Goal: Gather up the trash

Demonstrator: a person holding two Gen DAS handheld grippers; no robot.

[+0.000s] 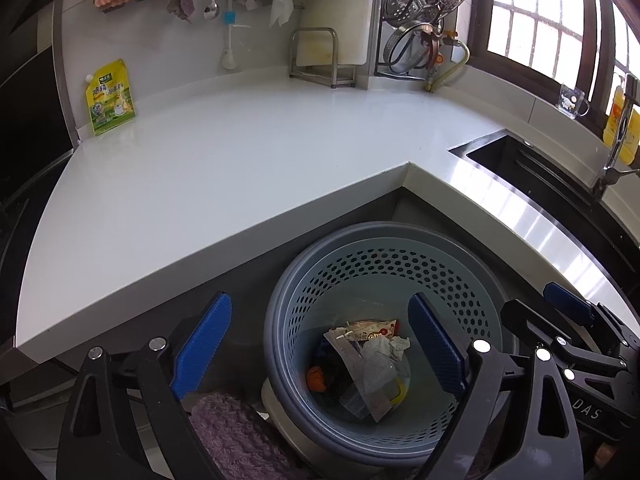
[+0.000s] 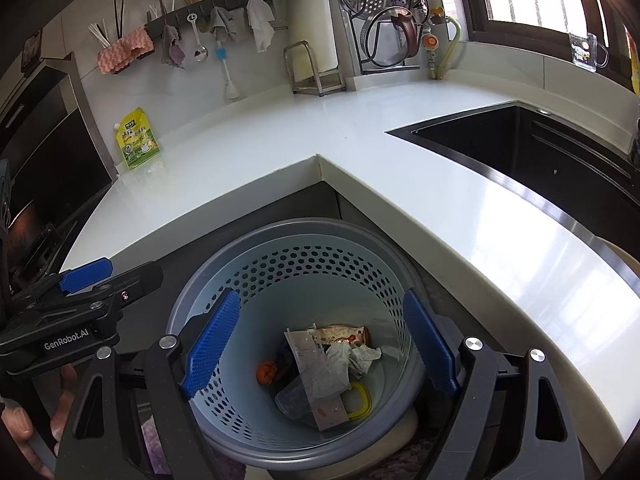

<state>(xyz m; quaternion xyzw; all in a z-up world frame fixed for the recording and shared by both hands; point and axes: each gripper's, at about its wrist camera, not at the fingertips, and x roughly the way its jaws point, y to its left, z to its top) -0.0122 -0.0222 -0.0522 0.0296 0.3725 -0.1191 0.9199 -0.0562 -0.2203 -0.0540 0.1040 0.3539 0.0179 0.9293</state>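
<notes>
The left gripper (image 1: 320, 344) is hanging with its jaws spread wide and nothing between them, and the right gripper (image 2: 320, 344) is likewise gaping empty; each is hovering above the perforated blue-grey waste basket (image 1: 372, 256) that is filling the lower centre of both views. The trash (image 2: 324, 368) is lying at the bottom of that basket (image 2: 288, 272): crumpled paper, a snack wrapper, a small orange piece and a yellow-rimmed lid. The basket is standing on the floor in the inner corner of the white L-shaped countertop (image 1: 240, 152). At the upper left a yellow-green pouch (image 1: 110, 98) is leaning against the wall, and at the right of the frame a dark sink (image 2: 540, 148) is sitting sunk into the counter.
</notes>
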